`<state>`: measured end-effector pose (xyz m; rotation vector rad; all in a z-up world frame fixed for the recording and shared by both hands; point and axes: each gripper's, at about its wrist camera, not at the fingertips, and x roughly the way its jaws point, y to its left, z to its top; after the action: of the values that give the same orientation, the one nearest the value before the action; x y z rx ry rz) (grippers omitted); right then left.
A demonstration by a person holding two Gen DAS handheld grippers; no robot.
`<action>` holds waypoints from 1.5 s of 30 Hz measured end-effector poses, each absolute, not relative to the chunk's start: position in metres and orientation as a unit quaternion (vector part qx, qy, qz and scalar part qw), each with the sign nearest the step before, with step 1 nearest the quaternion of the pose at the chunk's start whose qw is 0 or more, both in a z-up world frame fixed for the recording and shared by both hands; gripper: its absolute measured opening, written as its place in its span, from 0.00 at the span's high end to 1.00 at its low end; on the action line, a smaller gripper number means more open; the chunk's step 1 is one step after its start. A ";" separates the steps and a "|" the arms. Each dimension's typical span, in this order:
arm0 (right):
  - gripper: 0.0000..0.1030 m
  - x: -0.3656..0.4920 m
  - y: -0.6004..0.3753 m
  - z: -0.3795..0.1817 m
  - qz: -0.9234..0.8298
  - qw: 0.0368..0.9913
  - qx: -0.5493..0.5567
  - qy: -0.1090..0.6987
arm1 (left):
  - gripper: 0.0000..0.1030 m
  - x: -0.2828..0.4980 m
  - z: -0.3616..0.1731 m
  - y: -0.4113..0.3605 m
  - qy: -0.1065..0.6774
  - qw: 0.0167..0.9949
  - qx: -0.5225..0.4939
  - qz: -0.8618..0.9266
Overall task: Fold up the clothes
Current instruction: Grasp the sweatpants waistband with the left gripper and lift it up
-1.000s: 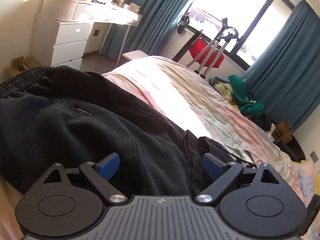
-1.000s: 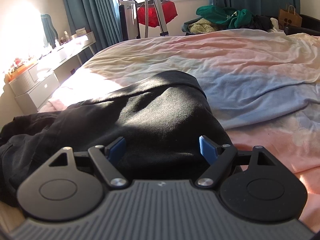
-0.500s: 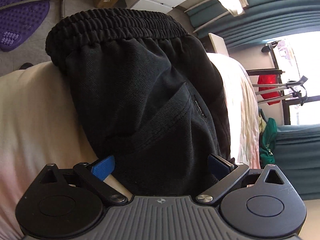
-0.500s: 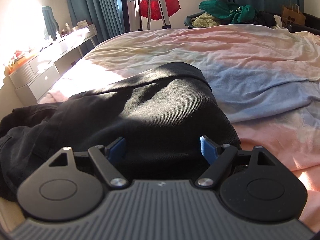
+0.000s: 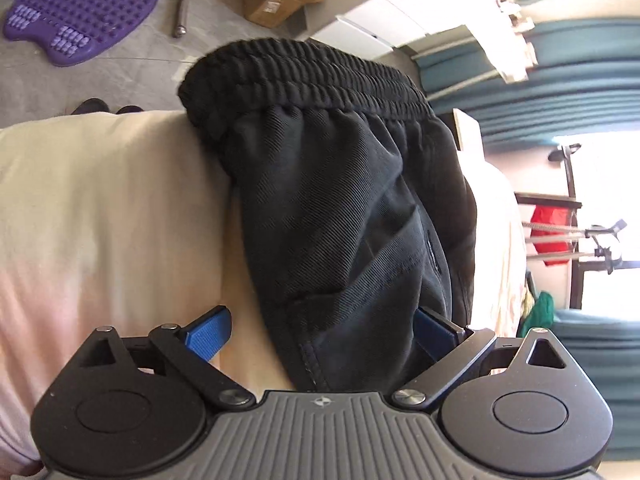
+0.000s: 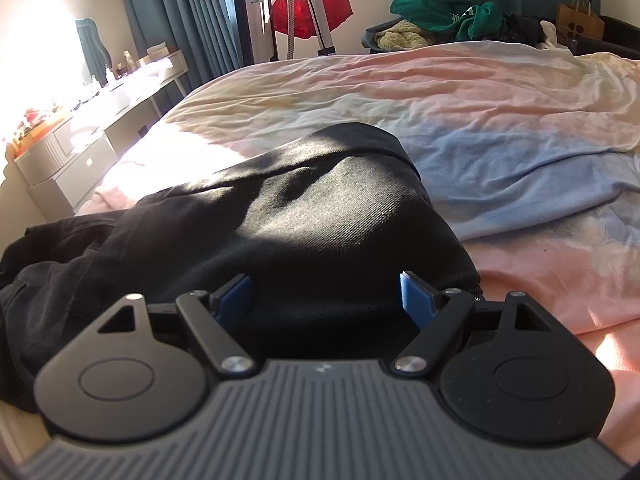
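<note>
Lying on the bed, the black trousers extend ahead of both tools. Left gripper: 2 pads spread, trouser fabric between them, unpinched. Right gripper: pads spread, hovering over the dark cloth.

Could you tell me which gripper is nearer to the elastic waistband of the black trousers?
Left. The left gripper sits with its jaws open at the trousers' edge below the waistband. The right gripper hovers open over the other end of the garment, where no waistband shows.
</note>
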<state>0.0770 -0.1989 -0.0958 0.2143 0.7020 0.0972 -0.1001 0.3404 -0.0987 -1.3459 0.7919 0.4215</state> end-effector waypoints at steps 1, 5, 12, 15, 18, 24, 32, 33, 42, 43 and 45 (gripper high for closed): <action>0.19 0.078 -0.199 -0.096 0.047 0.932 0.106 0.344 | 0.05 -0.098 -0.102 0.345 0.352 0.688 -0.606 0.191; 0.19 0.079 -0.198 -0.096 0.043 0.931 0.113 0.345 | 0.06 -0.087 -0.109 0.356 0.295 0.706 -0.610 0.208; 0.19 0.076 -0.184 -0.090 0.036 0.940 0.070 0.332 | 0.13 -0.041 -0.099 0.357 0.250 0.750 -0.576 0.209; 0.20 0.071 -0.171 -0.086 0.048 0.948 0.033 0.312 | 0.32 -0.015 -0.103 0.357 0.278 0.744 -0.561 0.235; 0.21 0.068 -0.161 -0.086 0.072 0.950 0.017 0.304 | 0.51 -0.012 -0.111 0.365 0.270 0.730 -0.581 0.239; 0.21 0.073 -0.148 -0.096 0.080 0.944 -0.013 0.320 | 0.79 -0.015 -0.102 0.357 0.254 0.778 -0.522 0.240; 0.21 0.074 -0.153 -0.096 0.083 0.939 0.005 0.333 | 0.85 0.022 -0.011 0.266 0.163 0.907 -0.297 0.250; 0.21 0.074 -0.157 -0.093 0.084 0.938 0.018 0.335 | 0.85 0.026 0.002 0.250 0.147 0.919 -0.270 0.245; 0.21 0.051 -0.250 -0.048 0.005 0.947 0.178 0.266 | 0.85 0.043 0.085 0.033 0.000 0.982 -0.070 0.174; 0.21 0.049 -0.259 -0.044 -0.007 0.949 0.183 0.257 | 0.85 0.044 0.085 0.011 -0.012 0.984 -0.059 0.165; 0.21 0.045 -0.276 -0.038 -0.023 0.949 0.197 0.243 | 0.85 0.047 0.086 -0.034 -0.033 0.988 -0.039 0.146</action>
<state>0.0449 -0.2761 -0.0379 0.4006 0.4952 -0.0459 0.0467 -0.0335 0.0855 -0.0784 -0.0664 0.2930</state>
